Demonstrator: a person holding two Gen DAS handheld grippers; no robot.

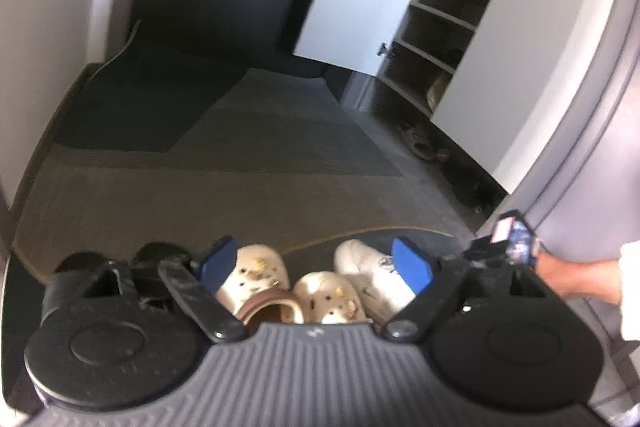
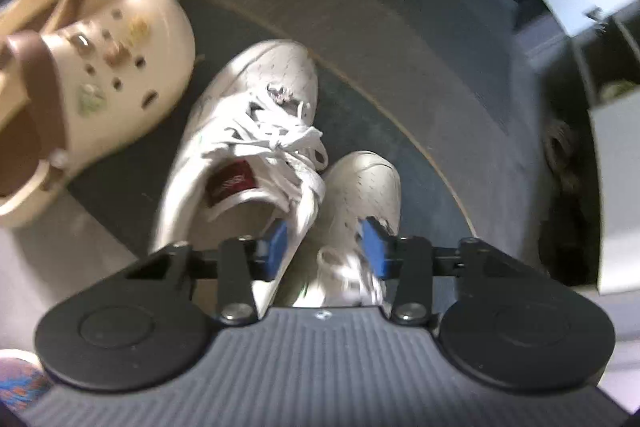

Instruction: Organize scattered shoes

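Between the blue rubber pads of the right gripper (image 2: 324, 247), the jaws stand narrow around the near white sneaker (image 2: 360, 203); the pads sit at its two sides, though blur hides whether they truly press on it. That shoe is smooth perforated leather with a rounded toe and a tangle of flat white laces. Just to its left, touching it, lies the second white sneaker (image 2: 240, 131), tilted, its laces loose and a dark red woven label on the tongue. Further left rest two cream clogs (image 2: 120, 39), glossy moulded foam with round holes, small charms on the uppers and brown heel straps; they lie side by side. All four shoes sit on a dark mat (image 2: 380, 99) with a thin tan edge, over ribbed grey carpet. The left gripper (image 1: 316, 263) hangs above the same group with its jaws wide and nothing between the pads, the clogs and a white sneaker showing beneath them. Far right in the left wrist view stands a shoe cabinet (image 1: 440, 27) with flat white doors swung open, grey shelves, a pale sneaker with pink trim on an upper shelf and brown sandals (image 1: 420, 143) on the floor at its foot.
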